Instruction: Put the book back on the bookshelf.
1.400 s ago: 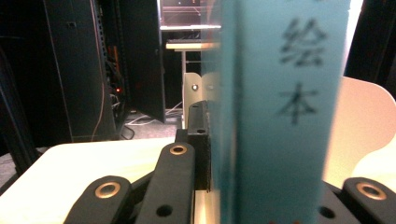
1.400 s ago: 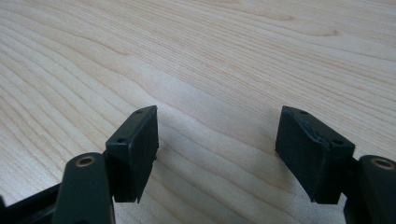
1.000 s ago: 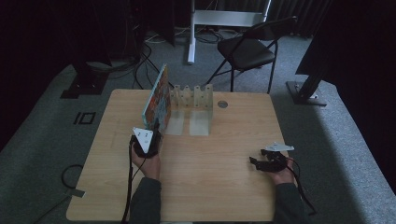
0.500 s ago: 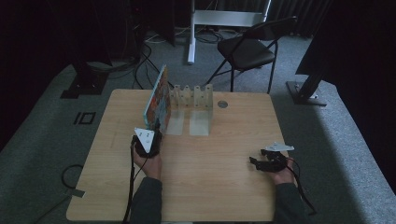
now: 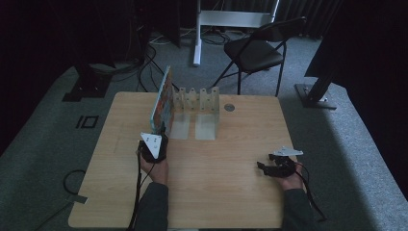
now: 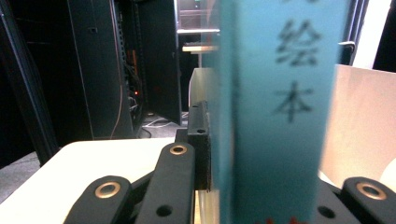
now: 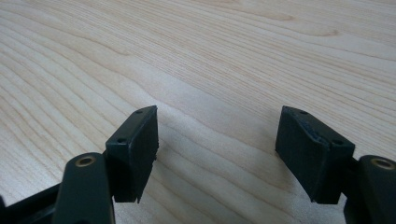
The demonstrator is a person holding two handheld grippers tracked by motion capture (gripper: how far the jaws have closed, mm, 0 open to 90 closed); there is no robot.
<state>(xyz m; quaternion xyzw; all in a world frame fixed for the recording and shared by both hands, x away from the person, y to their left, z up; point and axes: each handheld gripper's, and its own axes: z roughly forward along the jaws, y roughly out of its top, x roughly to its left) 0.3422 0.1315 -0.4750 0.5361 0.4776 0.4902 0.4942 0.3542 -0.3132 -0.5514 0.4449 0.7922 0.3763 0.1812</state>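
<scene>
1. High view: a book (image 5: 161, 102) is held upright on edge on the table (image 5: 231, 192), just left of a clear slotted rack (image 5: 198, 109), apparently to be filed there. The left hand-held gripper (image 5: 159, 136) is clamped on its near edge, forearm stretched forward. The right hand-held gripper (image 5: 263, 168) is rested low on the table, well apart.

2. Left gripper view: the book's teal spine (image 6: 280, 121) is pinched between the jaws and kept vertical.

3. Right gripper view: the jaws are spread apart over bare wood, nothing held.

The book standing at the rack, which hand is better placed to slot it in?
Left. The left gripper is shut on the book beside the rack; the right gripper rests open and apart.
</scene>
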